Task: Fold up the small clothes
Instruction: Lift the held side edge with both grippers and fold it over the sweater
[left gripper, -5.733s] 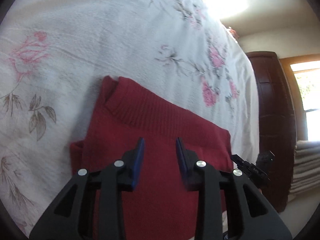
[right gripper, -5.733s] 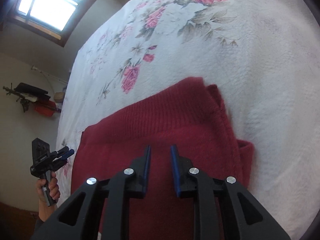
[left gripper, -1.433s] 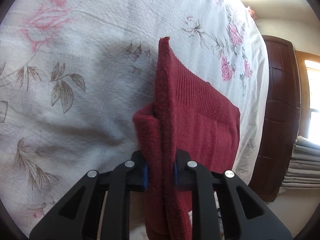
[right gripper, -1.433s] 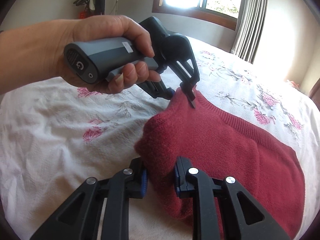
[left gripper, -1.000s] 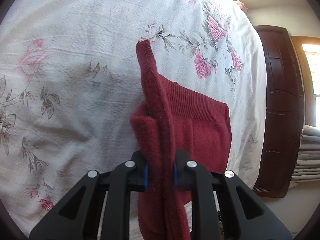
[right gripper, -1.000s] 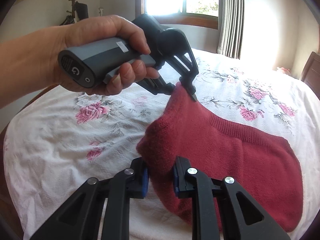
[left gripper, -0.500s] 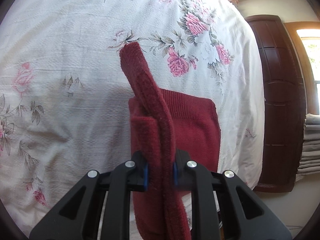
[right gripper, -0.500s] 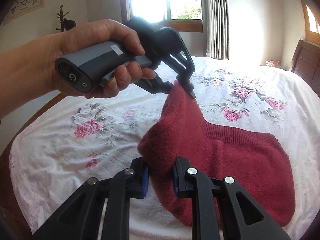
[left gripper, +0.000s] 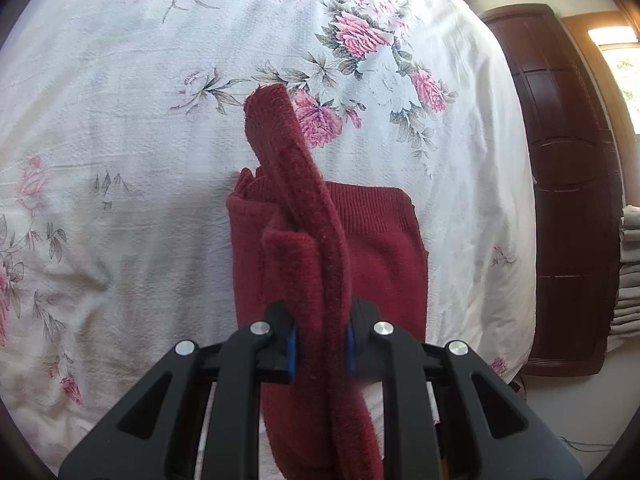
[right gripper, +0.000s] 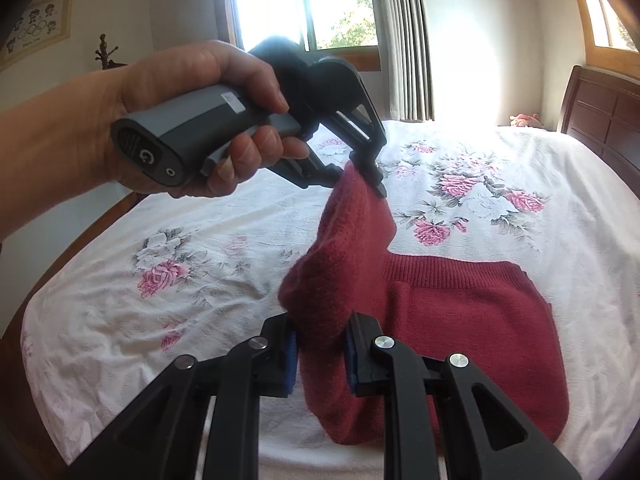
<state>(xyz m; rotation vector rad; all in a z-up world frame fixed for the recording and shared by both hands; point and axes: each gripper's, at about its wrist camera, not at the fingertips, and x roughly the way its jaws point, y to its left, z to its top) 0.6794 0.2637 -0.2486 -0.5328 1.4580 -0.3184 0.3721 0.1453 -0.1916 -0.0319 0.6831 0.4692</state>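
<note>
A dark red knitted sweater (right gripper: 472, 320) lies on the bed (right gripper: 120, 280), over a white bedspread printed with pink roses. Most of it rests flat, with its ribbed band running across the bed and the body stretching from that band back toward the foot end nearest the cameras. One edge of it is lifted clear of the bedspread, so a thick, doubled strip of knit rises from the flat part and runs up at a slant between the two tools.

The left claw (right gripper: 360, 176) is closed on the upper end of that raised strip, its black fingers pinching the fabric above the bed; a hand (right gripper: 180, 120) wraps round its grey handle. In the left wrist view the same left claw (left gripper: 319, 344) shows its blue-padded fingers pressed against both sides of the folded knit, which stands on edge between them and points away toward the roses, its tip curling over.

The right claw (right gripper: 320, 356) is closed on the lower end of the strip, blue pads squeezing a bunched lump of wool just above the bedspread. The lifted edge hangs taut-ish between the two grips, long axis running from low and near to high and far.

Behind the bed are a bright window (right gripper: 300, 4) with curtains, a dark wooden headboard (right gripper: 600, 120) and a dark wooden wardrobe (left gripper: 568, 184).
</note>
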